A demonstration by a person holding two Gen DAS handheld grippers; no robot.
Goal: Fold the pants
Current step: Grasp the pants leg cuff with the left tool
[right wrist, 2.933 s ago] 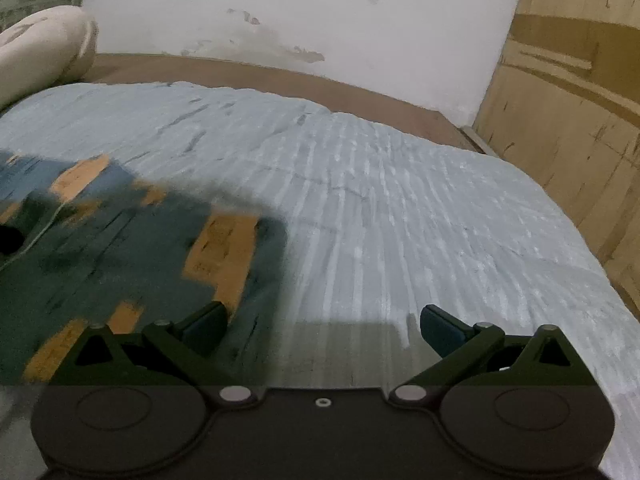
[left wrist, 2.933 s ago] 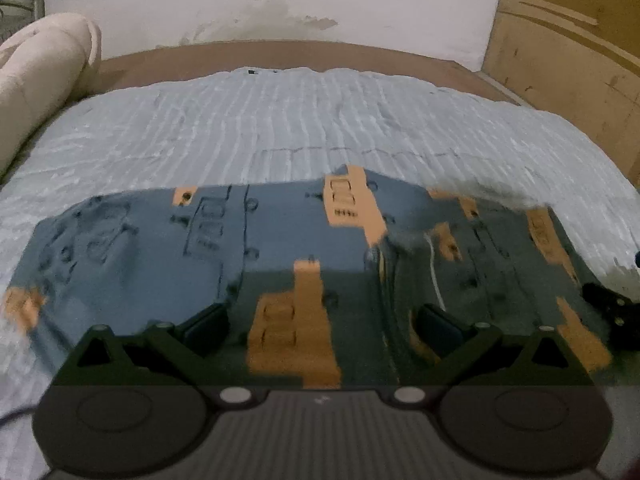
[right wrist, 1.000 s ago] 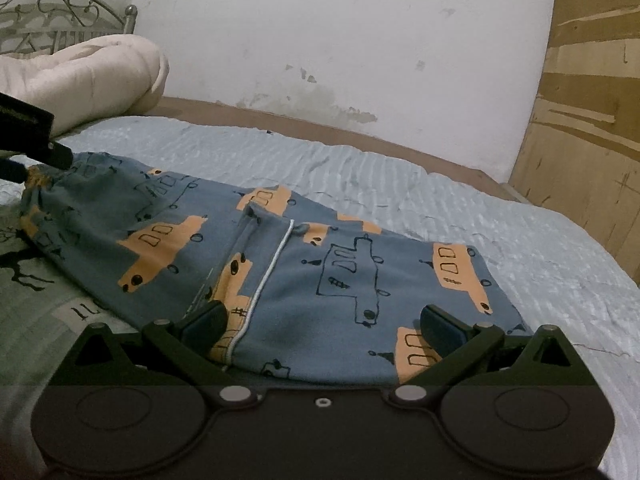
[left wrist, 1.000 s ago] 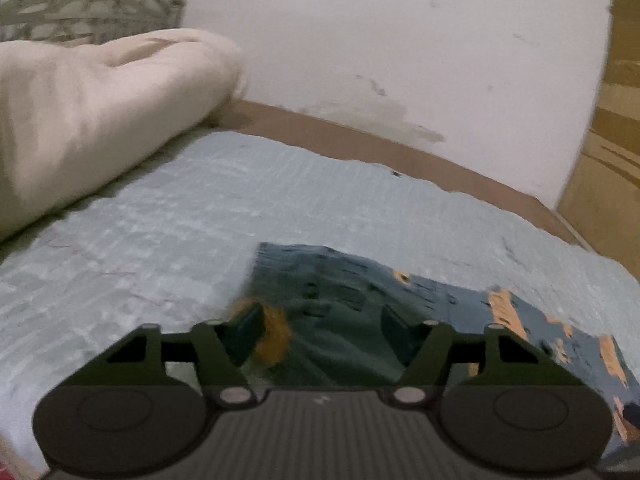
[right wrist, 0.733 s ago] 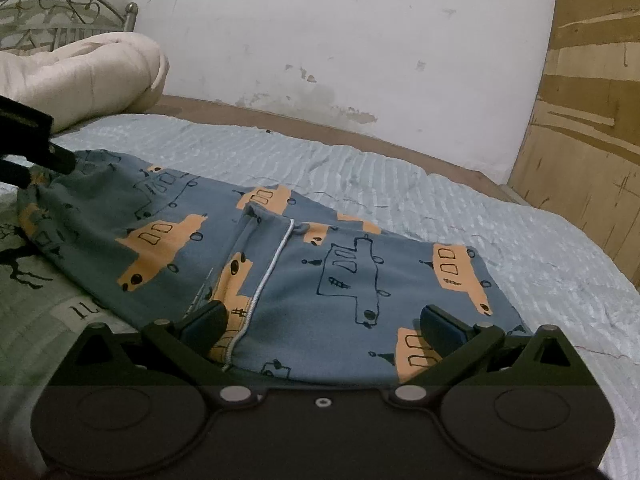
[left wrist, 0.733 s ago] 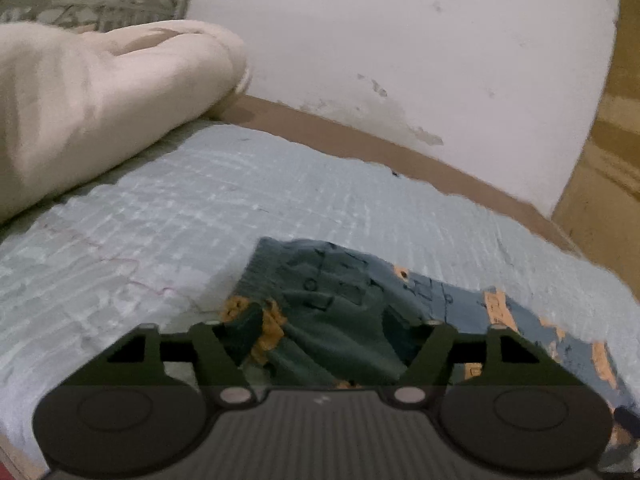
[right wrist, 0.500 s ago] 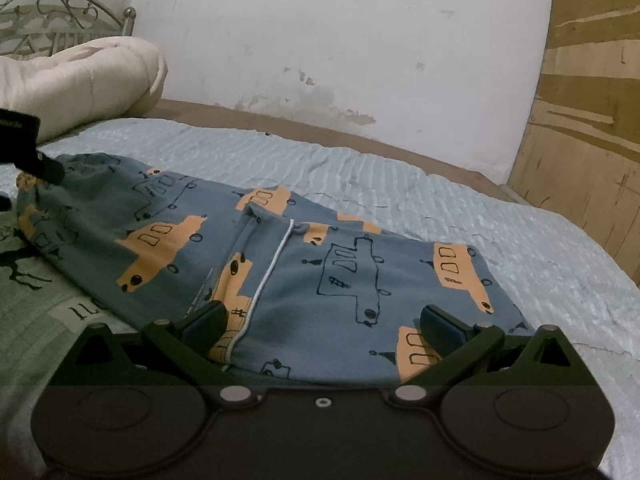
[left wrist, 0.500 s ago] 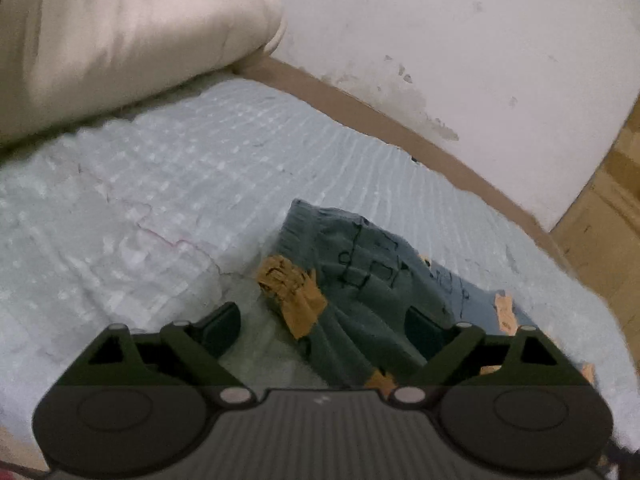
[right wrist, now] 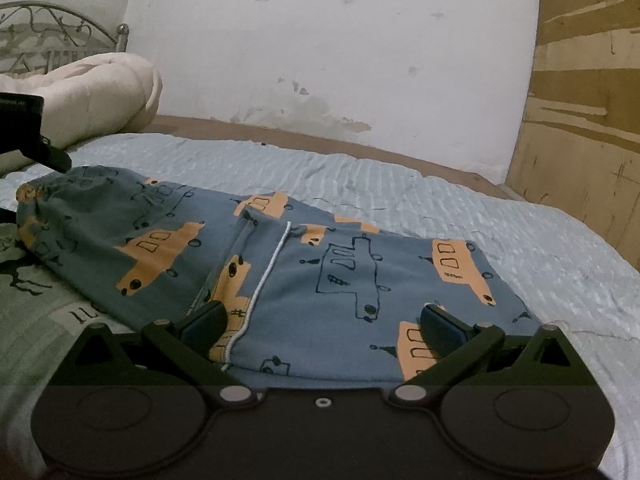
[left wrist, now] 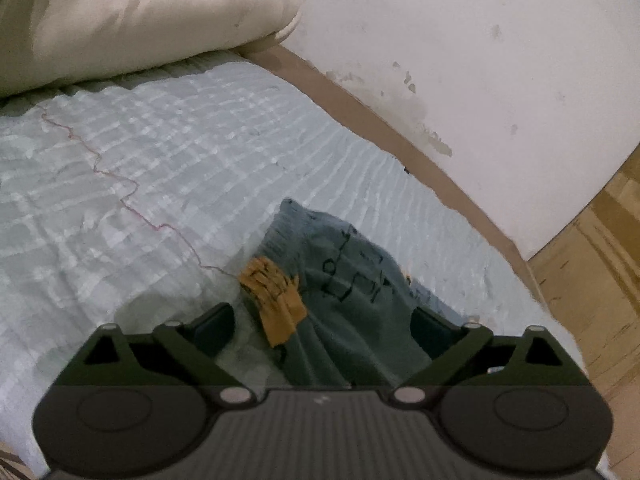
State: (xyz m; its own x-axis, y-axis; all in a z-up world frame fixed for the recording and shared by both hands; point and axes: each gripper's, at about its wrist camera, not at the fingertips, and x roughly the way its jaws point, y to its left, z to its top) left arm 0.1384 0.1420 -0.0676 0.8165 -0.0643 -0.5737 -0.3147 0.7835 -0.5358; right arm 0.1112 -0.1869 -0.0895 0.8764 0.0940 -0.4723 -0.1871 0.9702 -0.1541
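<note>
With both left gripper [left wrist: 322, 318] and right gripper [right wrist: 324, 322] spread open and empty, the pants [right wrist: 304, 276] should be smoothed flat.

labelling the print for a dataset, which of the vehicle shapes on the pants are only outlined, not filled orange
On the pants, the big one in the middle of the front panel, right of the white drawstring: dark line only, blue fabric showing through. The vehicles around it are solid orange.

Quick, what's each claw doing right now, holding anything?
Left claw: open, jaws just widened; pants lie loose between them.
Right claw: open over the pants, gripping nothing.
</note>
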